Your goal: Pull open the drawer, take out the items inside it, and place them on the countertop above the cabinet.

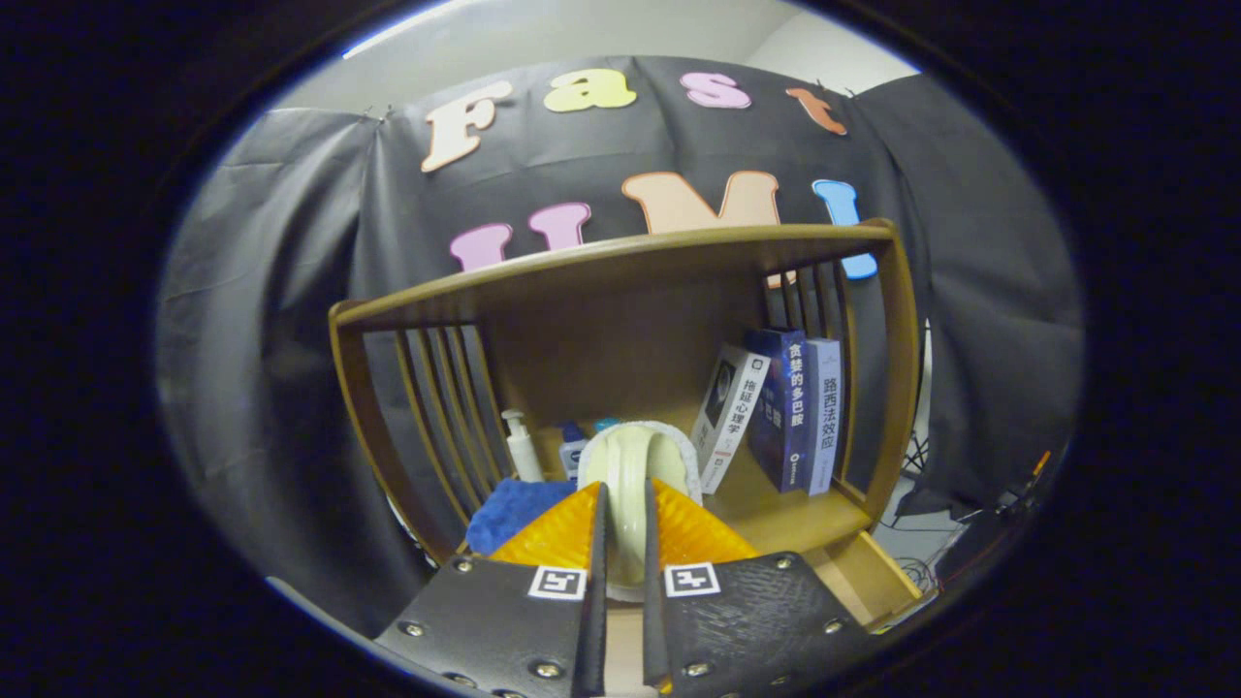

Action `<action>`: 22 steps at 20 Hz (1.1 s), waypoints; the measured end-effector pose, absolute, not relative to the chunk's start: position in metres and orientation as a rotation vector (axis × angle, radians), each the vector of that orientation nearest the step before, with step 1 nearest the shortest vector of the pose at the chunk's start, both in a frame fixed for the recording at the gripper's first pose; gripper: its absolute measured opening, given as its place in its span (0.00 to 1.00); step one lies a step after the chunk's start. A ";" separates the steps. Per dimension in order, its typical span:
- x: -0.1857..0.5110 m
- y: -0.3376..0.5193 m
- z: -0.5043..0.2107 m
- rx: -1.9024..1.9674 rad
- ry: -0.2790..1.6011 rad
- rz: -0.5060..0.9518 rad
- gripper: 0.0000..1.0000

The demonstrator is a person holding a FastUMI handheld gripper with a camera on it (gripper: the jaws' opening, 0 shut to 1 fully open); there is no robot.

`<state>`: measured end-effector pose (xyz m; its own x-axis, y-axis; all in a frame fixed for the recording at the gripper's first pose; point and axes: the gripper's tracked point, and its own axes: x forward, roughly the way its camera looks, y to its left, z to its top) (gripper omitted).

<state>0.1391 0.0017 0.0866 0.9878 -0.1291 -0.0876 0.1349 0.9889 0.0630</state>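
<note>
Tongs (620, 543) clamp a pale brush (628, 465) by its handle between both fingers, above the countertop (795, 514).

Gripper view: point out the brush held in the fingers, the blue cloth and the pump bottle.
Brush (628, 475): gripper view, on its pale handle arch, clamped between the fingers.
Blue cloth (509, 514): gripper view, on its folded top, left of the brush.
Pump bottle (522, 451): gripper view, on its white body.

You see the wooden counter (776, 519) carrying three books (776, 407) standing at the right, bottles (522, 446) far left, and a blue cloth (509, 514) near left.
</note>
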 end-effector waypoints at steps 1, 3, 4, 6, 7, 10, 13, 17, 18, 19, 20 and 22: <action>0.148 0.000 0.086 0.048 0.096 -0.140 0.15; 0.168 -0.001 0.085 0.008 0.122 -0.152 0.15; 0.178 -0.001 0.083 0.000 0.138 -0.152 0.15; 0.197 -0.001 0.075 -0.001 0.177 -0.155 0.15; 0.207 -0.005 0.070 -0.015 0.196 -0.167 0.15; 0.234 -0.016 0.042 -0.038 0.260 -0.201 0.15; 0.254 -0.027 0.005 -0.037 0.317 -0.219 0.15; 0.274 -0.040 -0.033 -0.052 0.377 -0.221 0.15; 0.278 -0.041 -0.042 -0.050 0.389 -0.215 0.16; 0.284 -0.044 -0.051 -0.054 0.399 -0.216 0.16; 0.290 -0.050 -0.063 -0.058 0.419 -0.222 0.15; 0.299 -0.062 -0.082 -0.093 0.433 -0.239 0.16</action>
<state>0.2988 -0.0615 -0.0817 0.8803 -0.2486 -0.4040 0.2091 0.9678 -0.1399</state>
